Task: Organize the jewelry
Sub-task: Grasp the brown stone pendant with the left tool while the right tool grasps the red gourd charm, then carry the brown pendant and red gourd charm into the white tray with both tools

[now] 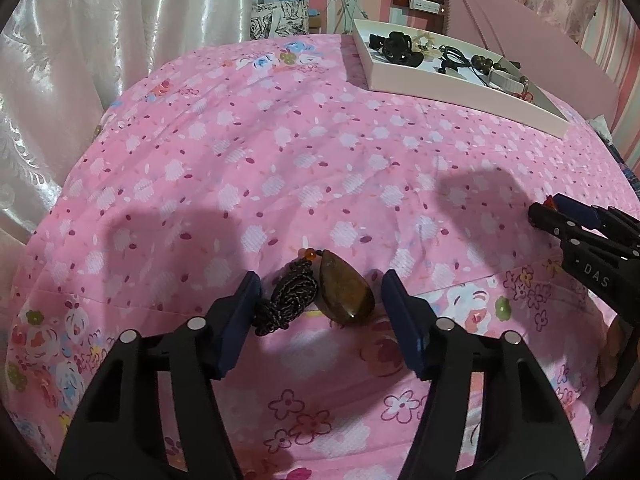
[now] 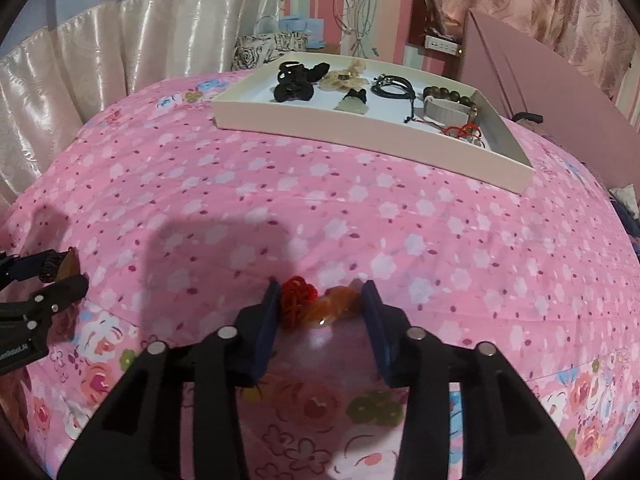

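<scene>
A brown teardrop pendant (image 1: 346, 290) with a dark braided cord (image 1: 290, 294) lies on the pink bedspread between the fingers of my left gripper (image 1: 320, 300), which is open around it; the left pad touches the cord. An orange pendant (image 2: 334, 306) with a red cord (image 2: 296, 298) lies between the fingers of my right gripper (image 2: 320, 304), open but close on both sides. A white tray (image 2: 352, 126) at the back holds several hair ties, bracelets and beads. The right gripper (image 1: 560, 220) also shows in the left wrist view, the left gripper (image 2: 60, 276) in the right wrist view.
The flowered pink bedspread (image 1: 280, 160) covers the whole surface. A pink board (image 2: 540, 80) leans behind the tray. Satin curtains (image 1: 80, 60) hang at the left. A patterned box (image 2: 256, 50) and cables stand at the far wall.
</scene>
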{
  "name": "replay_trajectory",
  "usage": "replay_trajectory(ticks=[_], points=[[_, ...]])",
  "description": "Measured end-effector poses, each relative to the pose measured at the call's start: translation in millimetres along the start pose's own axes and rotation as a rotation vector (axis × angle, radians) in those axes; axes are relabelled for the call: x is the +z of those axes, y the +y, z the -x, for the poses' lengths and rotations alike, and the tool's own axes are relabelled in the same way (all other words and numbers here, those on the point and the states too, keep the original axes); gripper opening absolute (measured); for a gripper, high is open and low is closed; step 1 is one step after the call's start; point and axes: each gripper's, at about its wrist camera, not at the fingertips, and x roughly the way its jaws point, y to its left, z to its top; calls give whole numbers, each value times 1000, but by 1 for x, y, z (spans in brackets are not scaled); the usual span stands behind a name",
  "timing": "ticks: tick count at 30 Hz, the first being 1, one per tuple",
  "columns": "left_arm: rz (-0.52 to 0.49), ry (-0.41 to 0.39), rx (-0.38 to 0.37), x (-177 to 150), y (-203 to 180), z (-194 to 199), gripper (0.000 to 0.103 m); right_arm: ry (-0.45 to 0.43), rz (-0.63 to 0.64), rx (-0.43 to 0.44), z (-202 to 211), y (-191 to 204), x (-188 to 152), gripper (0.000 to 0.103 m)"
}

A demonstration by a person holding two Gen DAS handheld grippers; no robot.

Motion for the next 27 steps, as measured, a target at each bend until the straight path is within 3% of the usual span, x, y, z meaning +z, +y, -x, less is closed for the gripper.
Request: replay_trajectory(ticks=[7,9,19,27], points=[[-12,-12,17,-1,0,1,45,-2,-24,41,4,-6,-3,33],[-13,-16,19,-1,1,2,36,-4,-29,44,5,-9,-4,33],[4,-18,0,2,5,6,30,-11,-82,57,9,-30,-5,33],[-8,-23,-34,31,-9,17,30,-40,-111,52,20,-50,11,33]])
